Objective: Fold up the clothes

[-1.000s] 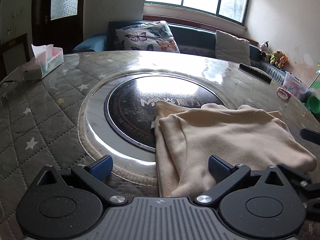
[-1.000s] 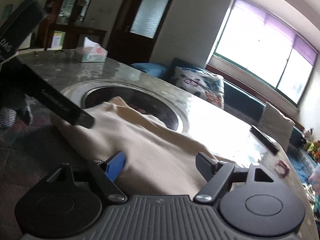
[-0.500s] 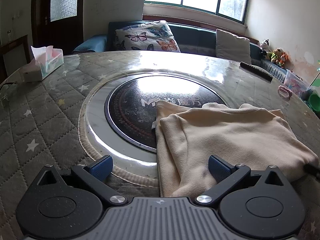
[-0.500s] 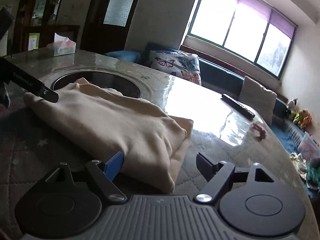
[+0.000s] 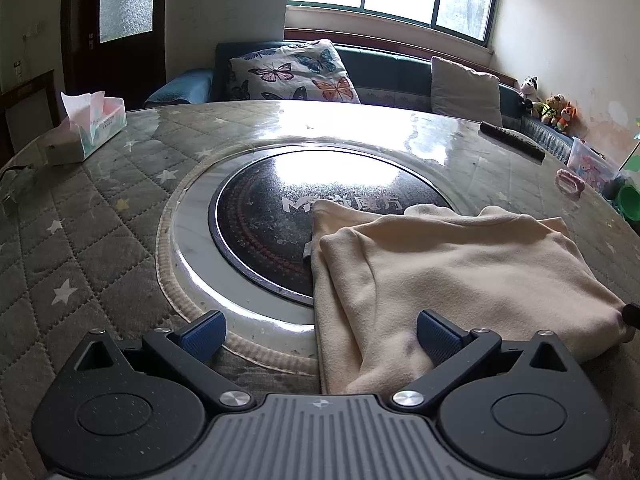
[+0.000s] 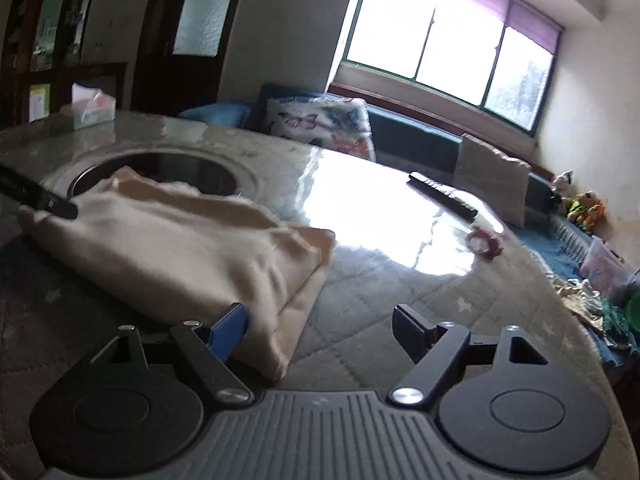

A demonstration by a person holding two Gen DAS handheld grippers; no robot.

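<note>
Cloth [image 5: 460, 264] soft, light, limp, prob. slides on table [image 5: 100, 240]; grab near corners. L claw [image 5: 318, 334] & R claw [image 6: 318, 330] both spread, empty.

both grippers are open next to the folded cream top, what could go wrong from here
1. The cream top partly overlies the dark round centre plate; dragging it could catch on the plate's raised ring and undo the fold.
2. The right gripper has only the corner of the garment between its fingers; closing there may grab just one layer and peel the stack open.
3. The left gripper sits at the loose front edge, where a nudge could bunch it.
</note>
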